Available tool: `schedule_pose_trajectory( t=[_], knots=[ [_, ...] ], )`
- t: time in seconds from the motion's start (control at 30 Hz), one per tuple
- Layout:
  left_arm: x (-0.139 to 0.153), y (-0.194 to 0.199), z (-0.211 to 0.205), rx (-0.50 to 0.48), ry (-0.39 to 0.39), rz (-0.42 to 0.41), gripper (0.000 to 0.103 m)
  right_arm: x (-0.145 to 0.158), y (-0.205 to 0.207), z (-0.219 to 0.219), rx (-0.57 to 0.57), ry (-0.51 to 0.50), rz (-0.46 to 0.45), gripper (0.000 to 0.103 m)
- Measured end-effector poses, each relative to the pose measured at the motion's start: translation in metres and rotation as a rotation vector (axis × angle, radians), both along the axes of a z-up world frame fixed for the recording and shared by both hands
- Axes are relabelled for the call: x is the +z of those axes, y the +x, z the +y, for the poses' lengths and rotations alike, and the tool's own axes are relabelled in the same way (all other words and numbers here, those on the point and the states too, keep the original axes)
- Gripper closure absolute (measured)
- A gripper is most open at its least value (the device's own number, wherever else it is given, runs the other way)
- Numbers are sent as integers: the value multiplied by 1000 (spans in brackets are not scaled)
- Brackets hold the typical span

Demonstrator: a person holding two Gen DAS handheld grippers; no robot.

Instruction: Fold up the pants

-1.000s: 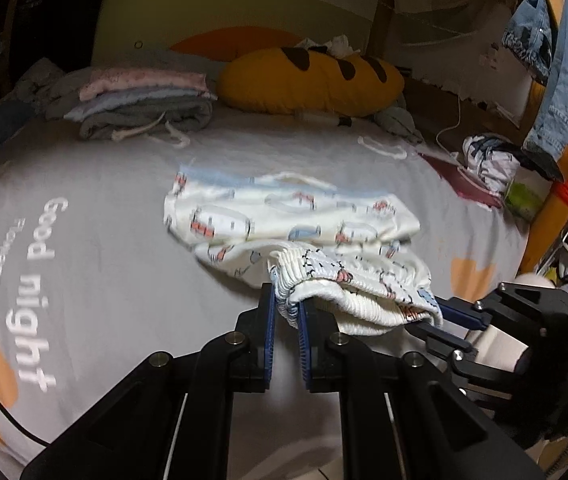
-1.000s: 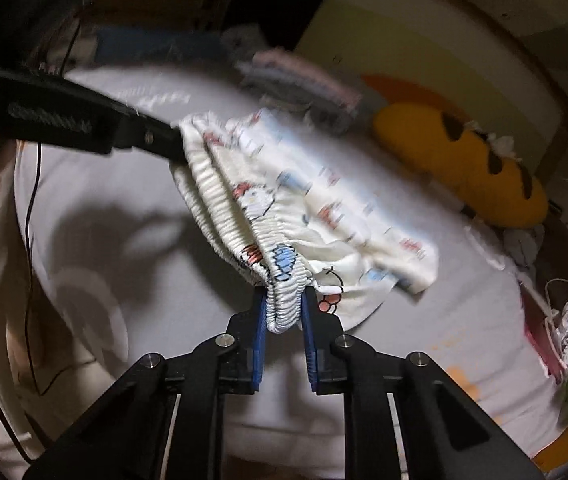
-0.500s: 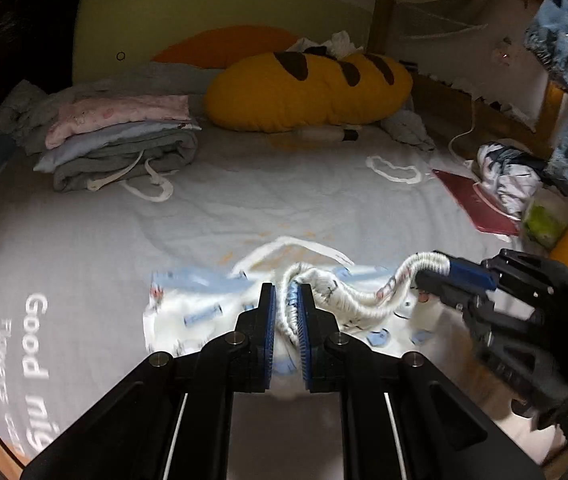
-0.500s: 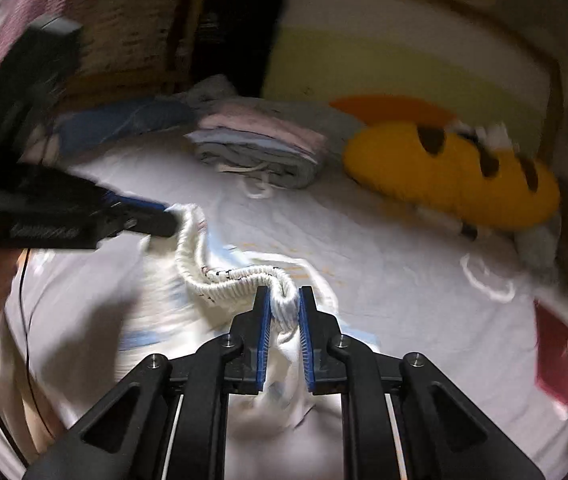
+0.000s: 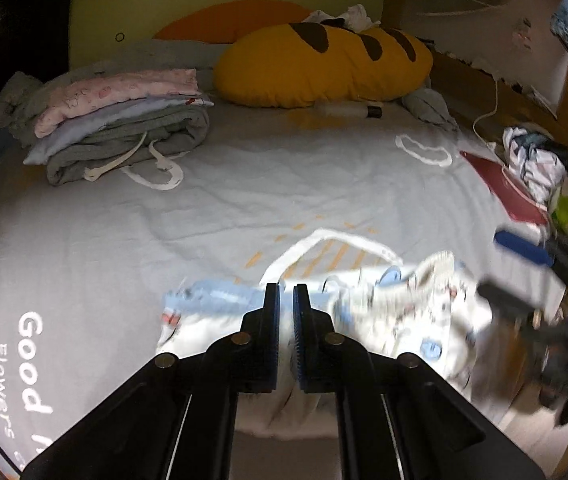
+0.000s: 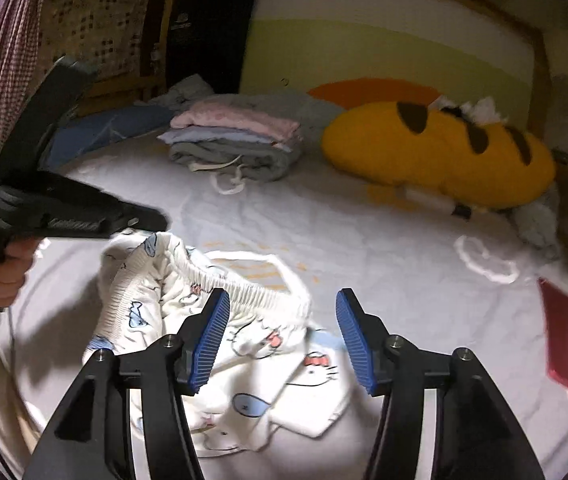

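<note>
The white cartoon-print pants [image 6: 259, 344] lie bunched on the grey bedsheet [image 6: 364, 236], with the ribbed waistband [image 6: 259, 292] raised toward the left. My right gripper [image 6: 281, 336] is open and empty just above them. My left gripper [image 5: 286, 308] has its jaws nearly together with a narrow gap, over the pants [image 5: 412, 312]; whether any cloth is pinched is hidden. In the right wrist view the left gripper [image 6: 139, 220] sits at the waistband's left end. The right gripper [image 5: 524, 276] shows blurred in the left wrist view.
A stack of folded clothes [image 5: 123, 132] lies at the back left of the bed. A yellow bread-shaped pillow [image 5: 324, 64] lies at the back. A red flat item [image 5: 500, 188] and crumpled clothes [image 5: 536, 164] sit at the right edge.
Both grippers carried the pants' waistband down onto the bed. My right gripper opened and let go of the waistband. The pants dropped onto the sheet.
</note>
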State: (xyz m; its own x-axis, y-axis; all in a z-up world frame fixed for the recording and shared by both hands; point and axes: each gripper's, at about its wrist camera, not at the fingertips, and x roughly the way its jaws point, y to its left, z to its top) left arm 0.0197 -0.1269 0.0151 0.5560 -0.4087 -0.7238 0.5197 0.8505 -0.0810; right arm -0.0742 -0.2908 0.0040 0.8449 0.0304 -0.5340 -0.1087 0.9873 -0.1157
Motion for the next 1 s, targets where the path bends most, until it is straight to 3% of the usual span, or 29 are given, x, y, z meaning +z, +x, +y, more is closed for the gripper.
schedule_pose_trajectory(
  t=[0.1,0.2,0.37,0.43,0.6,0.67,0.7,0.73,0.87,0.9,1.0],
  knots=[
    [4,-16,19,-1,-2,-28,97,6,-11,1,35,34,-25,47],
    [8,-28,38,5,-25,-46,97,6,-32,25,164,23,-43,47],
    [7,-29,51,15,-55,-58,97,-23,-57,94,388,-197,-9,47],
    [4,-29,51,-5,-70,-52,97,-37,-61,111,431,-226,39,47],
    [-10,-36,40,-104,-38,-53,96,-74,-61,132,317,-421,73,61],
    [-16,-34,39,-111,-37,-36,86,-80,-61,135,298,-465,69,69],
    [-19,-31,41,-114,-50,-14,74,-81,-60,135,289,-476,60,72],
    [-22,-27,43,-110,-66,11,70,-80,-59,134,284,-474,57,79],
    [-31,-20,50,-98,-106,66,71,-68,-54,122,248,-396,47,84],
    [-32,-19,51,-97,-110,68,75,-64,-52,119,238,-369,38,88],
    [-32,-20,50,-93,-111,59,100,-47,-48,101,204,-272,10,91]
  ],
)
